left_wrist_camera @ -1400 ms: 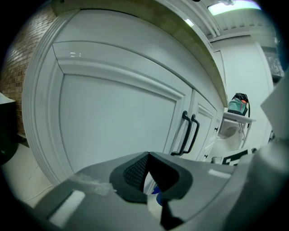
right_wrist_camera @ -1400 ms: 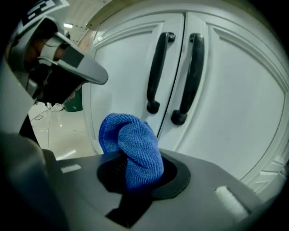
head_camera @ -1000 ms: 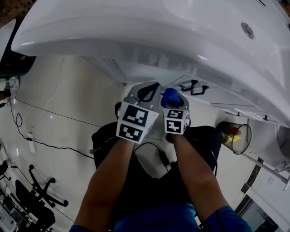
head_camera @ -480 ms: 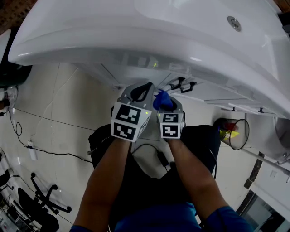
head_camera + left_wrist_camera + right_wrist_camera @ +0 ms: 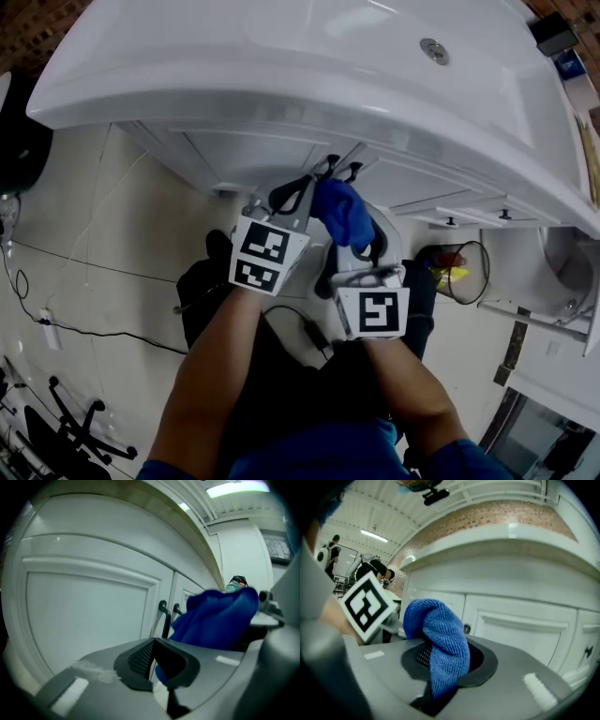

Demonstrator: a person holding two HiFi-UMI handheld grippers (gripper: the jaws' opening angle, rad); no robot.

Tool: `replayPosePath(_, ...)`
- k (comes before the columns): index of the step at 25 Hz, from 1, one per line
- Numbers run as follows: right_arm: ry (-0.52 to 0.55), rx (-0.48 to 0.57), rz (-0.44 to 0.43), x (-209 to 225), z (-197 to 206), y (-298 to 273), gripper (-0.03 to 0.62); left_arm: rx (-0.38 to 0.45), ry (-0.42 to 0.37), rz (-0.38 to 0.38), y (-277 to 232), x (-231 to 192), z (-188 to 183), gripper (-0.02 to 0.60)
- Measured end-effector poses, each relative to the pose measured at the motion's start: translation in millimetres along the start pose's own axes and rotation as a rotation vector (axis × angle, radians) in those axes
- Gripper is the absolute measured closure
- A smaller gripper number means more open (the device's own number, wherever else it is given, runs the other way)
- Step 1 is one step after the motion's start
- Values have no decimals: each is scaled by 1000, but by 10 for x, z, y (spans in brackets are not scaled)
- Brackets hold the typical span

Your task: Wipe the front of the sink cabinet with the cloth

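Observation:
The white sink cabinet front [image 5: 253, 150] has panelled doors with a pair of black handles [image 5: 339, 170] at the middle seam. My right gripper [image 5: 440, 667] is shut on a blue cloth [image 5: 438, 641], which bunches up out of its jaws. In the head view the blue cloth [image 5: 342, 211] sits just below the handles, a little short of the doors. My left gripper [image 5: 298, 190] is beside it on the left, close to the door, with its jaws shut and empty [image 5: 153, 660]. The left gripper view shows the cloth [image 5: 215, 618] at the right, next to the handles [image 5: 165, 616].
The white sink basin [image 5: 281, 56] overhangs the cabinet. A wire waste basket [image 5: 459, 272] stands on the floor at the right. A cable [image 5: 94, 328] runs over the tiles at the left and an office chair [image 5: 56, 441] is at the lower left. People [image 5: 377, 571] stand far off.
My right gripper has drawn back toward me and to the right, and the cloth now shows larger below the handles. The left gripper has barely moved.

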State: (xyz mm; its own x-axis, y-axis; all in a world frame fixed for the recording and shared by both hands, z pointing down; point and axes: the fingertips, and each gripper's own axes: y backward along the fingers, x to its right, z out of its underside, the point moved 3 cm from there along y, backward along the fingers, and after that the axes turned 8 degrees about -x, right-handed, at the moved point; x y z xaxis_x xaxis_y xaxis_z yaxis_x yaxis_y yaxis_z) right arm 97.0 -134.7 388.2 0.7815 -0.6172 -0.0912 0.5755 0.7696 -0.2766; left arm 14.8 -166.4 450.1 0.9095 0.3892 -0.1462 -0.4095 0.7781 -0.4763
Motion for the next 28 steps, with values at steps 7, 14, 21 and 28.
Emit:
replayPosePath(7, 51, 229, 166, 478, -838, 235, 511, 41, -9, -20, 57, 6, -59, 580)
replayPosePath(14, 23, 55, 187, 551, -289, 21, 511, 41, 5, -25, 41, -61, -57, 580)
replayPosePath(21, -17, -98, 153, 508, 344, -169, 511, 9, 7, -14, -34, -62, 22, 580)
replayPosePath(28, -91, -257, 103, 435, 955, -445, 511, -35, 15, -9, -118, -106, 96, 580)
